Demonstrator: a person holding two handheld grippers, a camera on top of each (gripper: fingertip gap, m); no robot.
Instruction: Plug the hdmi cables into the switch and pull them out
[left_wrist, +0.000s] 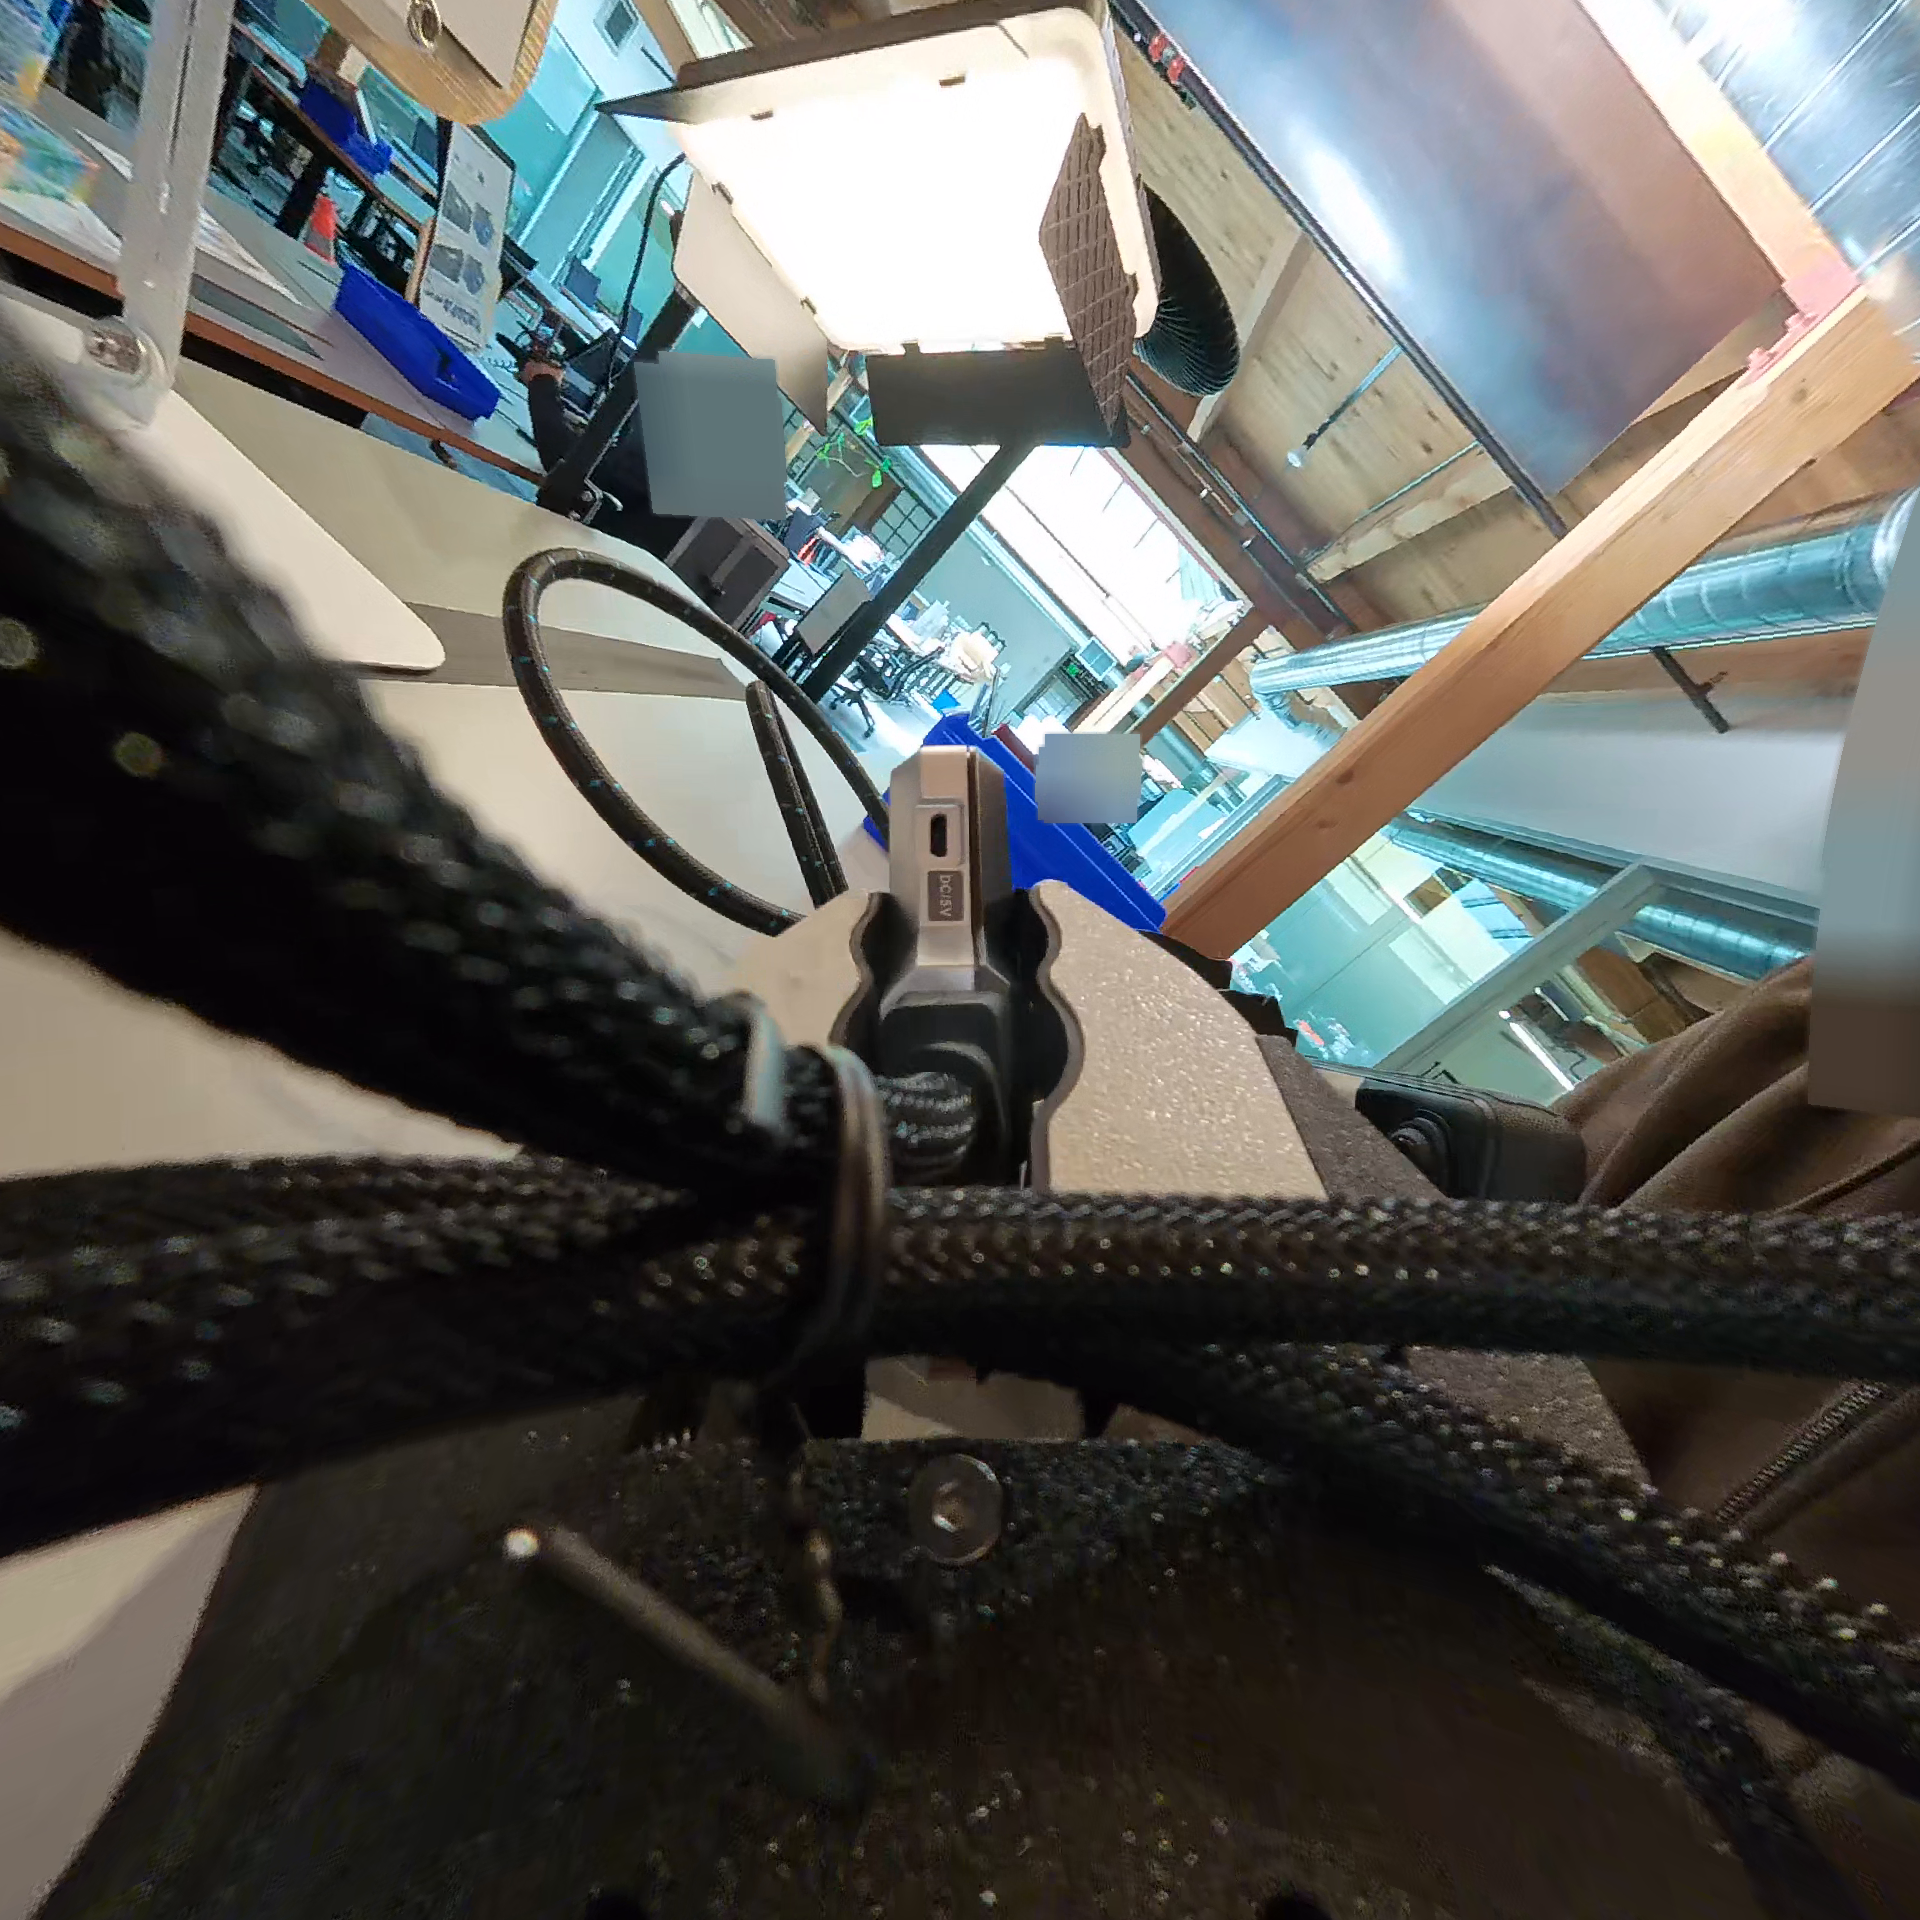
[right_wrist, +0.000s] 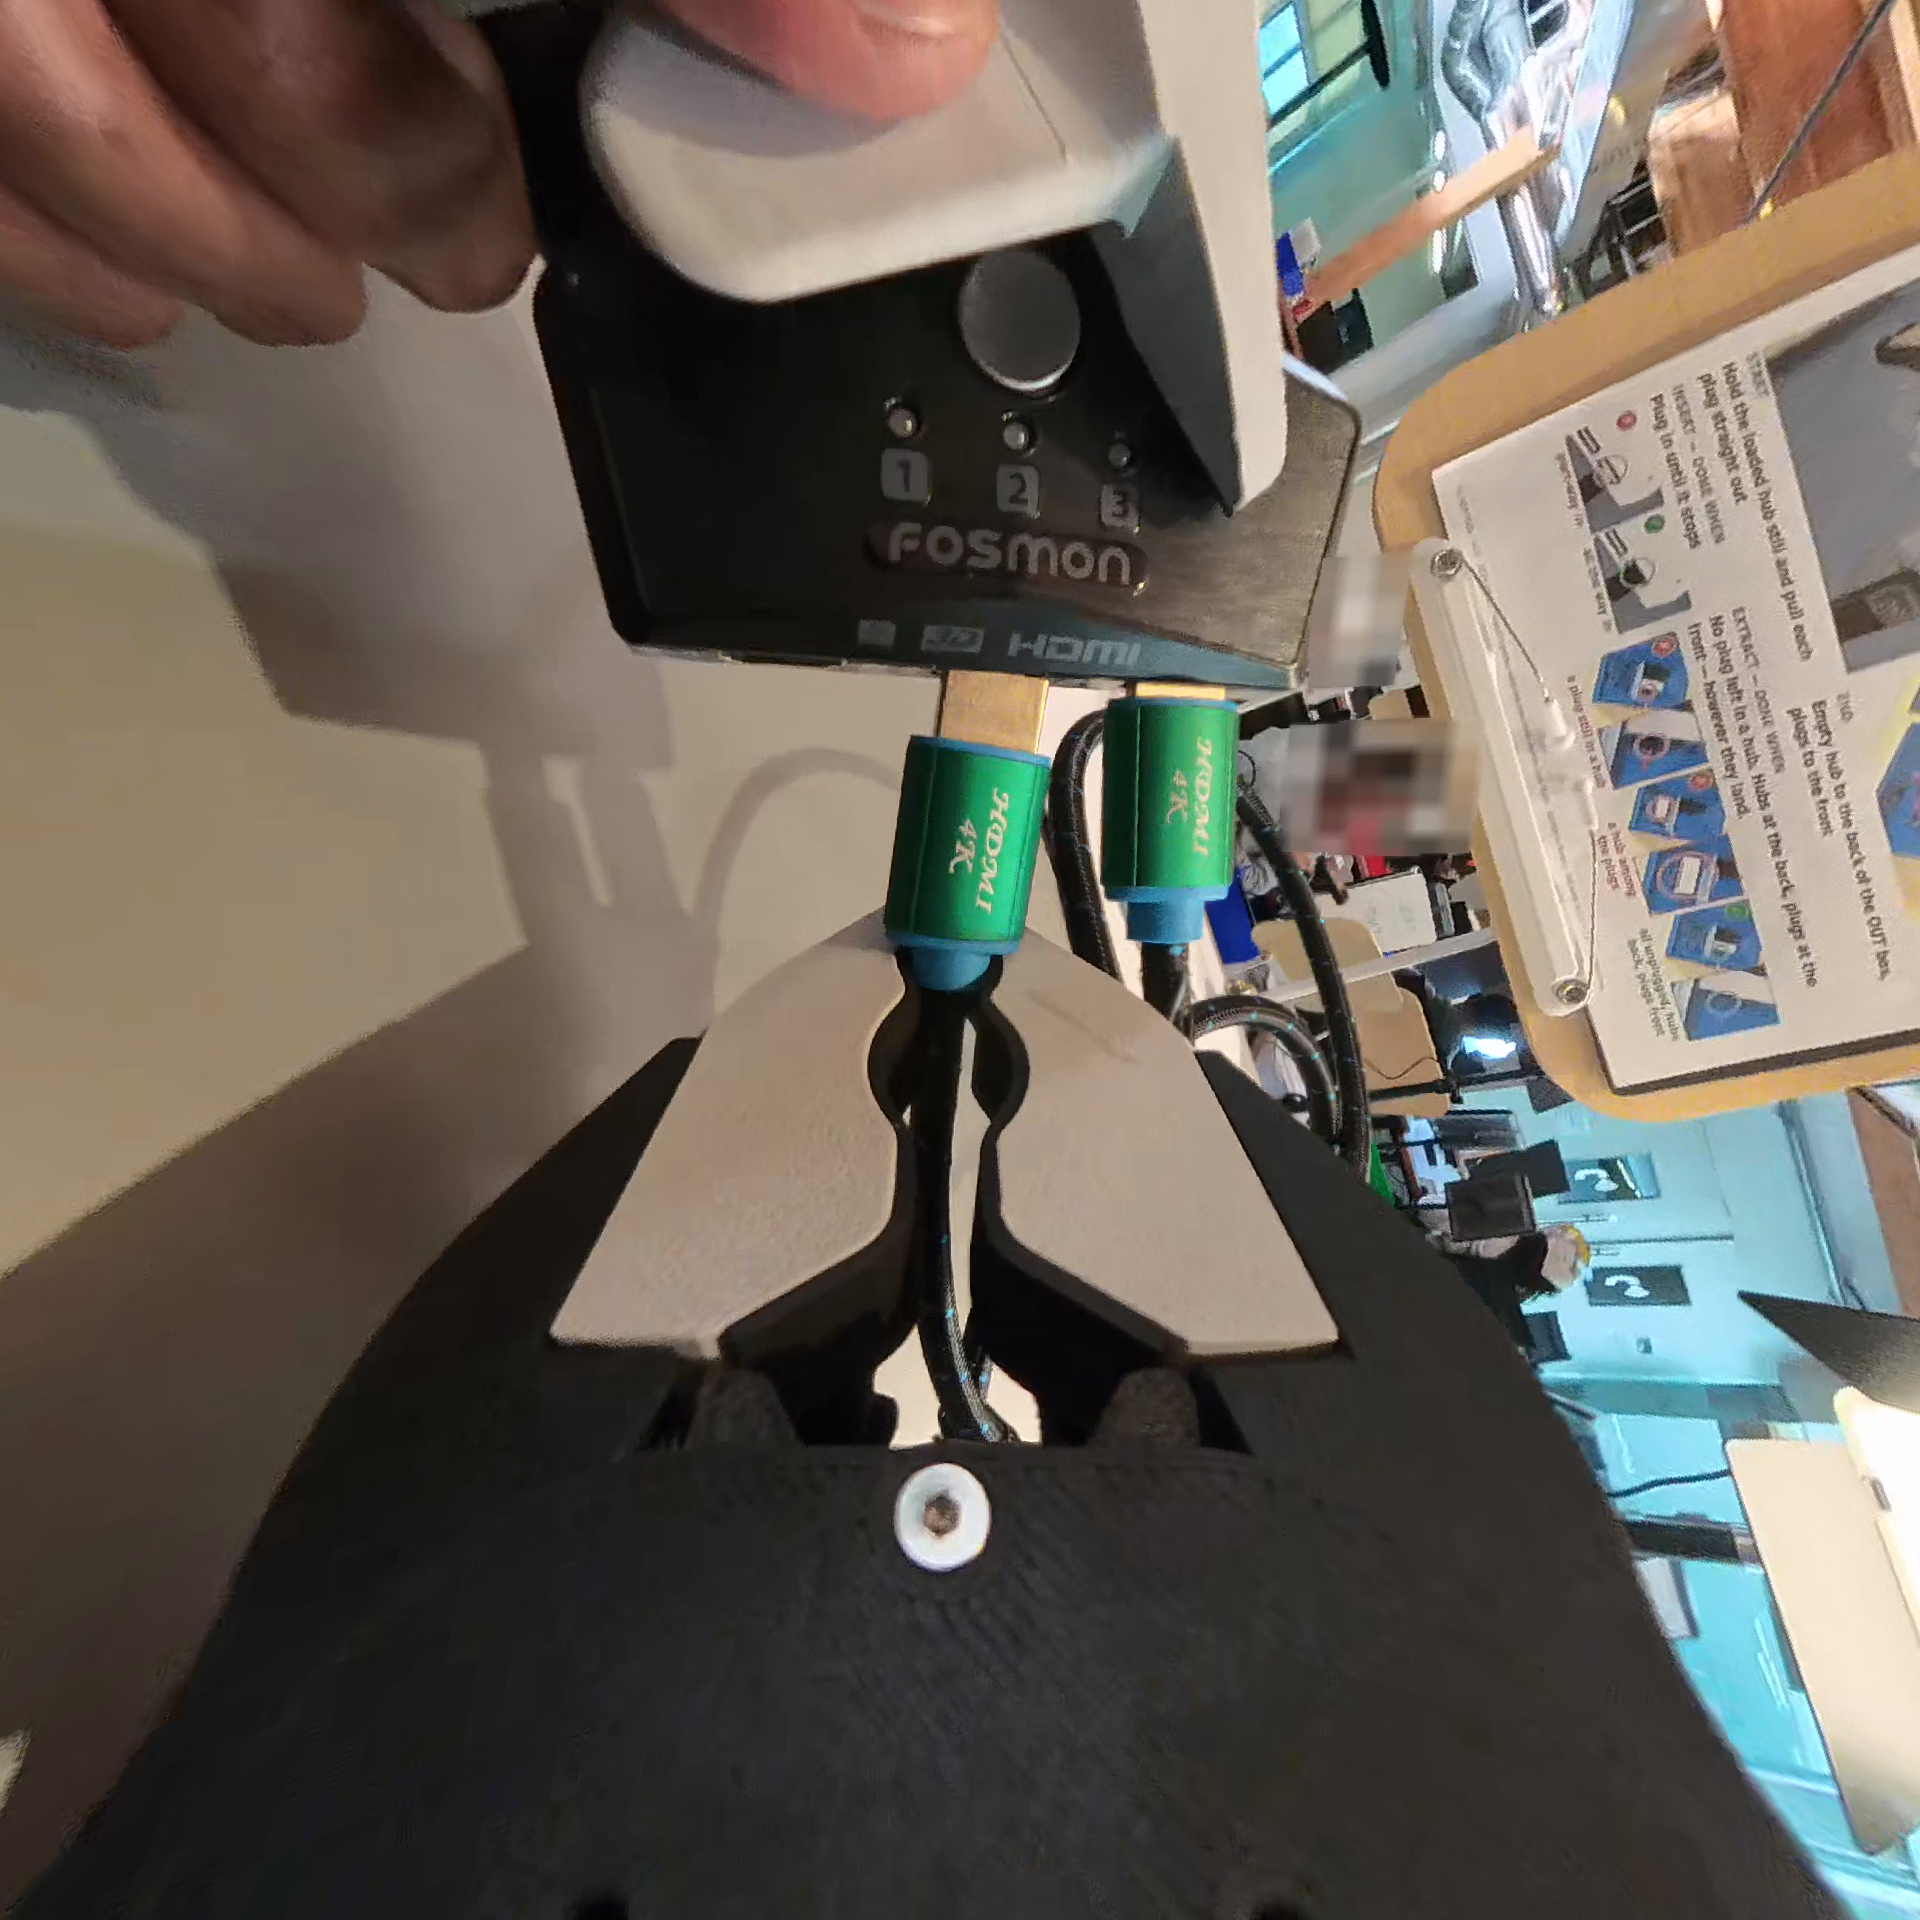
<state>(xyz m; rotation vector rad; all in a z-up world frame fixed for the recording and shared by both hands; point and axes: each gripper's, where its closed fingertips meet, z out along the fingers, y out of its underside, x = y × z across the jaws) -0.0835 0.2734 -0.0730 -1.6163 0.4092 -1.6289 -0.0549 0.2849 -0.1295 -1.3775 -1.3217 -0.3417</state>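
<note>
In the right wrist view my right gripper is shut on the blue collar and braided cable at the back of a green plug. The plug's gold tip shows partly out of a black switch box. A second green plug sits fully in the box beside it. The other gripper's white fingers clamp the box from above, with a hand behind. In the left wrist view my left gripper is shut on that box, seen edge-on. Black braided cables cross in front of it.
A cable loop lies on the white table. A blue bin stands behind the box. A lit lamp panel hangs above. A board with an instruction sheet stands at the right. The left gripper's tips are roughly 7 cm from the right gripper's.
</note>
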